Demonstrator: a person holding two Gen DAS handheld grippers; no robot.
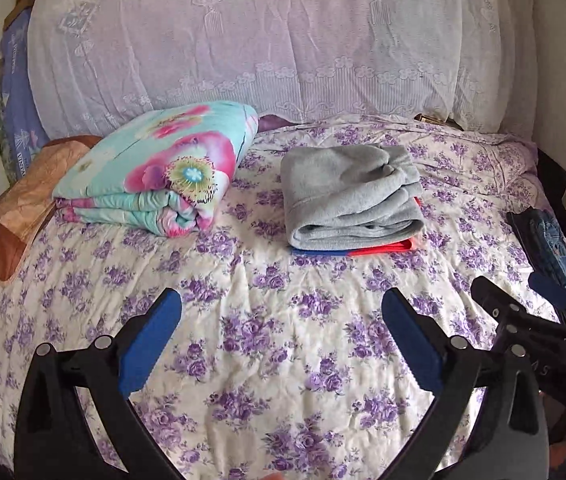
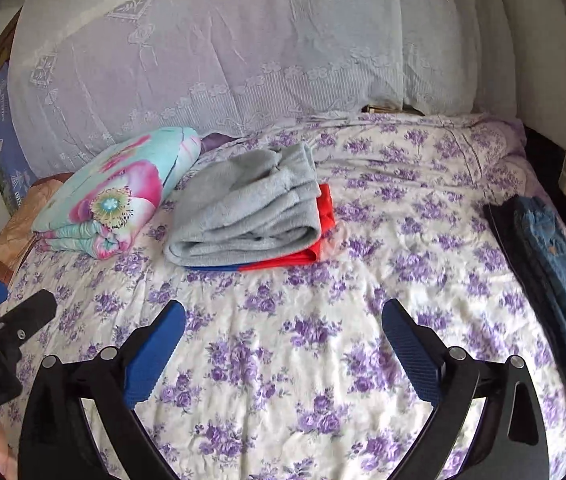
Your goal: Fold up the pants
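Folded grey fleece pants (image 1: pixel 353 196) lie on top of a folded red and blue garment (image 1: pixel 367 250) in the middle of the bed; they also show in the right wrist view (image 2: pixel 245 212). Blue jeans (image 2: pixel 555 256) on a dark garment lie at the bed's right edge. My left gripper (image 1: pixel 281 312) is open and empty above the floral sheet, short of the grey pants. My right gripper (image 2: pixel 283 320) is open and empty, to the right of the left one; it shows in the left wrist view (image 1: pixel 519 284).
A folded floral quilt (image 1: pixel 159 172) lies left of the pants, with a brown pillow (image 1: pixel 19 208) beyond it. A lace-covered pile (image 1: pixel 283 40) rises behind the bed. The floral sheet (image 1: pixel 283 360) lies bare beneath both grippers.
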